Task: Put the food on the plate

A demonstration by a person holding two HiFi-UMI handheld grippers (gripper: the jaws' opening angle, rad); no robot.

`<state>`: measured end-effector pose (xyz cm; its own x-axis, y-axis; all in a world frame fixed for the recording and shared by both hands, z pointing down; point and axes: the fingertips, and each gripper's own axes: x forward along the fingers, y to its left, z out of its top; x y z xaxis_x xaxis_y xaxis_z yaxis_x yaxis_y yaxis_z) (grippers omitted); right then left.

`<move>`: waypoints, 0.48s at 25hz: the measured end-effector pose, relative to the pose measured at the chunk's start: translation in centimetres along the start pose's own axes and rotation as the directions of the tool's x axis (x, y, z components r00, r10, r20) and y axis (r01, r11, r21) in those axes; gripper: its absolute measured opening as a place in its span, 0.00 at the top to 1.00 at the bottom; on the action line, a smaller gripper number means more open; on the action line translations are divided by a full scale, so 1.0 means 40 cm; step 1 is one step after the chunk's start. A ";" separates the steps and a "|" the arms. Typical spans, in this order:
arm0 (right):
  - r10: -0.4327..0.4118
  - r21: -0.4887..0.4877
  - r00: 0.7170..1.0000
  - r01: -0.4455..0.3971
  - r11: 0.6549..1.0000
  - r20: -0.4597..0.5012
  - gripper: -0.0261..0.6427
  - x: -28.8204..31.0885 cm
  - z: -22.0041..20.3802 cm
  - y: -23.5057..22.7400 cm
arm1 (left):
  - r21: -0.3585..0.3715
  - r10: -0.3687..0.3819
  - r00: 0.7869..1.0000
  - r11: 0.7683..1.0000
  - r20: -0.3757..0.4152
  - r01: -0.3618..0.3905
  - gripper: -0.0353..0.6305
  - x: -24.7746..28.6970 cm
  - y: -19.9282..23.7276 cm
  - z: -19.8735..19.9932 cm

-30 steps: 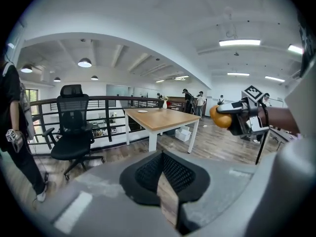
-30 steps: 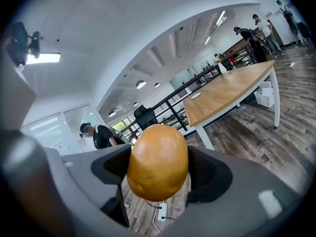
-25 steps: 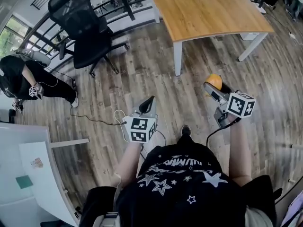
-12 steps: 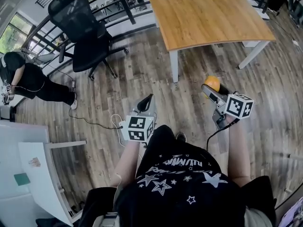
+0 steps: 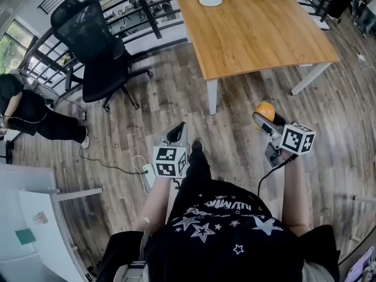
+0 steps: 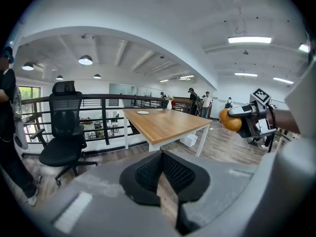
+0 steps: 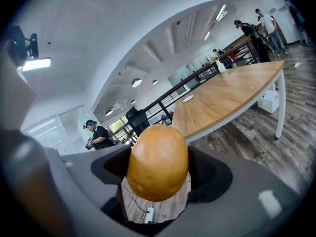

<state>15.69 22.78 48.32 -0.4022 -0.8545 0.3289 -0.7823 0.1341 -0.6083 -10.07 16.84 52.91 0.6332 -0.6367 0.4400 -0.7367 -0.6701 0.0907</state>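
Note:
An orange-brown oval piece of food (image 7: pixel 158 162) sits between the pads of my right gripper (image 7: pixel 159 174), which is shut on it. In the head view the food (image 5: pixel 265 109) is held over the wood floor, short of the wooden table (image 5: pixel 252 28). A small white plate (image 5: pixel 210 0) lies on the table's far left part; it also shows as plate (image 6: pixel 143 112) and plate (image 7: pixel 188 98). My left gripper (image 5: pixel 177 134) hangs at the left over the floor, its black pads meeting at the tips with nothing between them. The left gripper view shows the food (image 6: pixel 230 120) off to the right.
A black office chair (image 5: pixel 97 46) stands left of the table by a dark railing (image 5: pixel 147 10). A person in black (image 5: pixel 23 107) bends at the far left. A white cable (image 5: pixel 138 164) lies on the floor. A white desk (image 5: pixel 35 216) is at lower left. Several people (image 6: pixel 202 101) stand far back.
Both grippers have been carried forward and the table now lies nearer in the head view. The food stays gripped on the right. The person at the left has shifted further left.

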 end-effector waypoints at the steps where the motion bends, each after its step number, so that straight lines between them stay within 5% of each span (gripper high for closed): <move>1: -0.007 0.002 1.000 0.007 1.000 0.007 0.43 0.023 0.026 -0.009 | -0.001 -0.004 1.000 1.000 -0.005 0.004 0.94 0.027 0.022 0.014; 8: -0.043 0.041 0.998 0.042 0.998 0.039 0.43 0.228 0.220 -0.013 | 0.032 -0.047 0.999 0.998 0.001 0.047 0.94 0.197 0.200 0.206; 12: -0.042 0.041 0.998 0.040 0.998 0.052 0.43 0.361 0.267 -0.032 | 0.019 -0.061 0.998 0.998 0.007 0.061 0.94 0.292 0.289 0.234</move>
<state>15.96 4.93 46.13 -0.3437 -0.8842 0.3164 -0.7778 0.0792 -0.6235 -8.98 -1.92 50.72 0.6785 -0.5973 0.4276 -0.6923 -0.7147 0.1002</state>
